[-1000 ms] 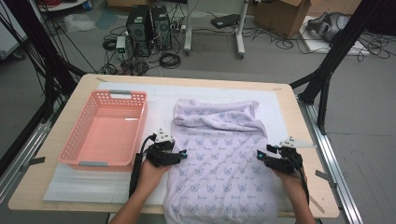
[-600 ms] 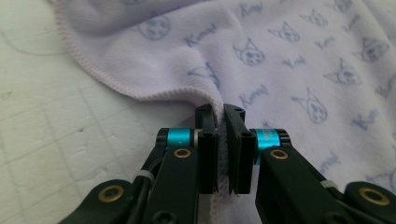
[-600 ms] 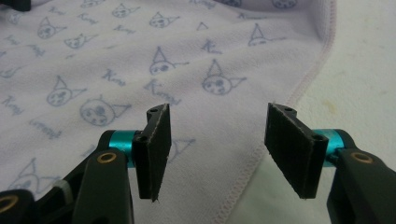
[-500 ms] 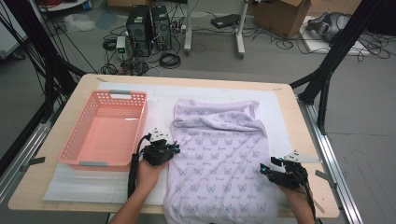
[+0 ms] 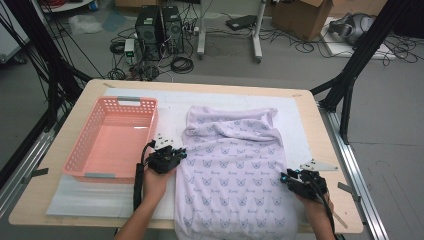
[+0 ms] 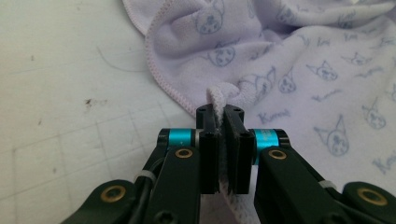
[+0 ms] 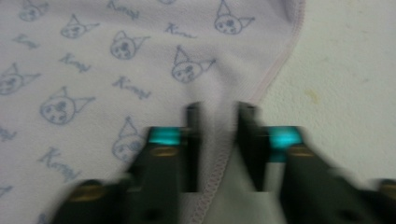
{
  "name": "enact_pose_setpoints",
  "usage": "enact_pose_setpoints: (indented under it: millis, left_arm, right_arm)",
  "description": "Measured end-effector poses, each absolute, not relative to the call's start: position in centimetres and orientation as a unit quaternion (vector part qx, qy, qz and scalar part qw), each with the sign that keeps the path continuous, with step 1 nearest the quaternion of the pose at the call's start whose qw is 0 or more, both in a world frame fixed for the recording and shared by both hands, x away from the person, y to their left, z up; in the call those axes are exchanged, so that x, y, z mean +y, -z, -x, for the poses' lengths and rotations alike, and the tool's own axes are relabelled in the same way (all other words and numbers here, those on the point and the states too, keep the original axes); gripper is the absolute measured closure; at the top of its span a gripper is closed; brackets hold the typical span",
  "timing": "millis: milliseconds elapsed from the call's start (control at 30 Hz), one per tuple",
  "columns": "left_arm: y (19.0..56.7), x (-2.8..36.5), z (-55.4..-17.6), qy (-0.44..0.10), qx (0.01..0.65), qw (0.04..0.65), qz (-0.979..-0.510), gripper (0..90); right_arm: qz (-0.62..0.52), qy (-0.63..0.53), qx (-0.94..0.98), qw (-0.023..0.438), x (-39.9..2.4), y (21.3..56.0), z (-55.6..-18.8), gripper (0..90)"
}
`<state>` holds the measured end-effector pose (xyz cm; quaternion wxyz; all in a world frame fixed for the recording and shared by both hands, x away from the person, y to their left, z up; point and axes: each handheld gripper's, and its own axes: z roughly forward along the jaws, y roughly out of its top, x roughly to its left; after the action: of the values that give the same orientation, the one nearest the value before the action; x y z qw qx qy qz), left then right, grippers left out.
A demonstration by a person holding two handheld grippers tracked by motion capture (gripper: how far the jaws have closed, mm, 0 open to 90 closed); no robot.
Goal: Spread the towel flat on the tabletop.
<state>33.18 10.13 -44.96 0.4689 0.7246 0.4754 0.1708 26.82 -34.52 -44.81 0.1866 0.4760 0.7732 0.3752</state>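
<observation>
This is a lab or research workspace set up for recording, not a home. The wooden surface stands on a bare grey floor and is framed by black metal struts and aluminium rails, the sort of rig that carries cameras. Behind it two black computer towers sit straight on the floor amid a tangle of loose cables, beside the legs of a white stand. An open cardboard box and a piece of grey equipment are left on the floor at the back. A white mat covers the surface like a prepared work area
</observation>
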Motion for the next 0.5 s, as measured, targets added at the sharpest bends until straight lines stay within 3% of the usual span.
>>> enact_pose_setpoints:
  millis: [367,500]
  left_arm:
    - [44.0,8.9,-38.3,-0.201,0.533,0.42,-0.707,86.1]
    - [44.3,8.8,-38.5,-0.173,0.534,0.438,-0.703,81.1]
  right_arm:
    - [-0.505,-0.375,0.745,0.224,-33.7,44.7,-30.2,85.0]
    - [-0.518,-0.375,0.733,0.233,-34.2,44.7,-30.5,83.0]
